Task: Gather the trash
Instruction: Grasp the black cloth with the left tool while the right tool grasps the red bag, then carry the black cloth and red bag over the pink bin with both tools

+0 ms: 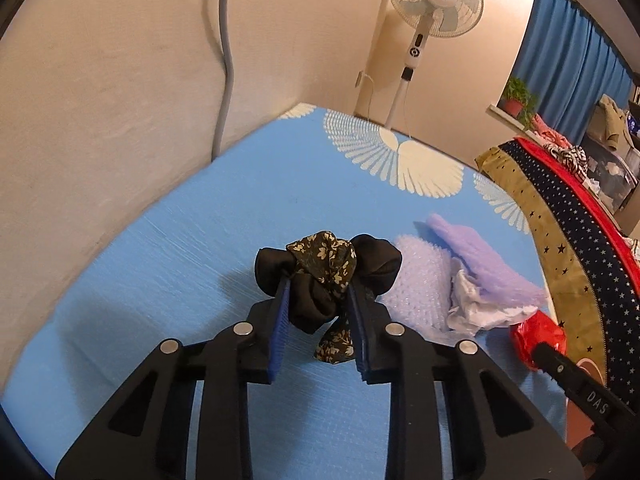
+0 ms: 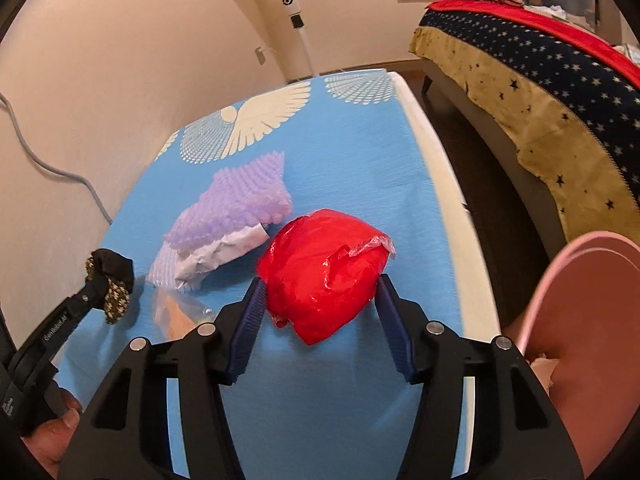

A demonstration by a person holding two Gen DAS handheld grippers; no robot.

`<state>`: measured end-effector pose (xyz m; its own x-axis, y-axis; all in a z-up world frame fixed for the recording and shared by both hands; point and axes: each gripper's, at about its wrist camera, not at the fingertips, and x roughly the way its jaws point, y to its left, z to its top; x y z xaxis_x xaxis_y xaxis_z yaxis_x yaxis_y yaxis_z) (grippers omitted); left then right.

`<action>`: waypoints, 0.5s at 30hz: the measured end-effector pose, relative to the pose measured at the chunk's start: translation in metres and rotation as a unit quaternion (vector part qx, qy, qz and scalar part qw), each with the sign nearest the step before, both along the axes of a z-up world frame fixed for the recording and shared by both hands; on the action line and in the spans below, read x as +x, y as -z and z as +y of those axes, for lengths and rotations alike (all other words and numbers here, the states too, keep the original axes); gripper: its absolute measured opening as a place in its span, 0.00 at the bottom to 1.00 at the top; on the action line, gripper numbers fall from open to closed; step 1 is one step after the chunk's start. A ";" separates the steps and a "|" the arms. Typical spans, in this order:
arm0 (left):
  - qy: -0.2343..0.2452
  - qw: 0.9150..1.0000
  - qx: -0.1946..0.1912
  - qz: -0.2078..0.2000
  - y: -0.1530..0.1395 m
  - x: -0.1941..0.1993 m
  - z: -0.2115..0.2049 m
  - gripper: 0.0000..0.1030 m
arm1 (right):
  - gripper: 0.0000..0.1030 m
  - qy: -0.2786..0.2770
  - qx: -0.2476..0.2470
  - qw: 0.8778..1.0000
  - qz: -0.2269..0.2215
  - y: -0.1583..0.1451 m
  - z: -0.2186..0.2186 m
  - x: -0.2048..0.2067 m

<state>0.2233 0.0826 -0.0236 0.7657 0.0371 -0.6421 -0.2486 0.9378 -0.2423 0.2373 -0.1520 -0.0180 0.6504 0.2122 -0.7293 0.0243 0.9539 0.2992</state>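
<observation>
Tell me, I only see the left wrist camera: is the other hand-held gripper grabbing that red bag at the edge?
Observer: Yes. The right hand-held gripper has the red bag between its fingers, which touch it on both sides.
Operator: Where could the trash go?
Observer: A pink container, probably the bin, stands open just right of that gripper.
Operator: Anything else hiding?
Observer: A clear plastic wrapper lies just left of it.

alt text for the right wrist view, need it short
The right gripper closes its fingers around a crumpled red plastic bag on a blue mattress. Purple foam netting and white paper lie behind it.
</observation>
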 end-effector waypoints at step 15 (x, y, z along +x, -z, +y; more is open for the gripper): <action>0.054 0.997 0.030 -0.044 -0.048 -0.053 -0.034 0.26 | 0.54 0.015 -0.015 0.999 -0.045 -0.041 -0.024 -0.072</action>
